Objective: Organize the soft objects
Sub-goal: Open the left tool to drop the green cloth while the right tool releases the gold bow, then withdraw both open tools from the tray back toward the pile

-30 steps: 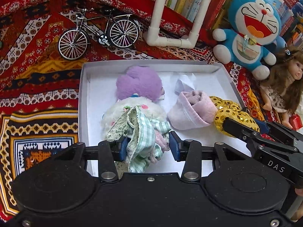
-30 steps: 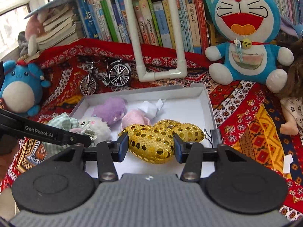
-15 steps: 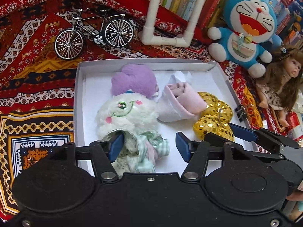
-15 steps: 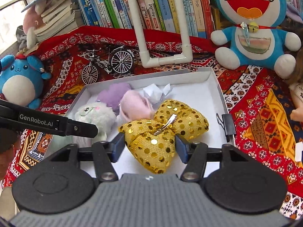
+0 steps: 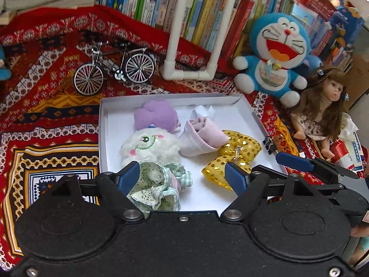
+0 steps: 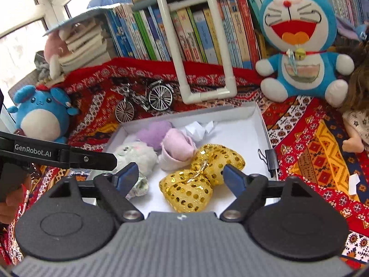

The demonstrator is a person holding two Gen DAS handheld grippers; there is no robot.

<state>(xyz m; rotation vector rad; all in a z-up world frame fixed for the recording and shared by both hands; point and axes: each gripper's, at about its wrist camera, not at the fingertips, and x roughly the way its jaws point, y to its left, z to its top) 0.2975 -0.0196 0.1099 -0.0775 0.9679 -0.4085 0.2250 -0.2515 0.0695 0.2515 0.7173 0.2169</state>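
A white shallow box (image 5: 103, 129) (image 6: 260, 124) lies on the patterned cloth. Inside it are a purple plush (image 5: 154, 115) (image 6: 152, 130), a white plush with a stitched face (image 5: 150, 144) (image 6: 135, 153), a rolled pink cloth (image 5: 201, 136) (image 6: 176, 147), a gold sequined bow (image 5: 233, 157) (image 6: 196, 180) and a bunched green-checked fabric piece (image 5: 159, 187) (image 6: 139, 187). My left gripper (image 5: 182, 176) hangs over the fabric piece, its jaws opening, pads clear of it. My right gripper (image 6: 180, 175) hovers over the bow, jaws also opening, the bow lying loose between them.
A toy bicycle (image 5: 114, 68) (image 6: 145, 101), a white pipe frame (image 5: 191, 73) and a row of books stand behind the box. A blue cat plush (image 5: 274, 60) (image 6: 299, 46), a doll (image 5: 322, 106) and a blue round plush (image 6: 41, 113) flank it. A black binder clip (image 6: 269, 159) sits on the right rim.
Both grippers went from shut to open and lifted back. The green-checked fabric piece and the gold bow were let go and now lie in the box.
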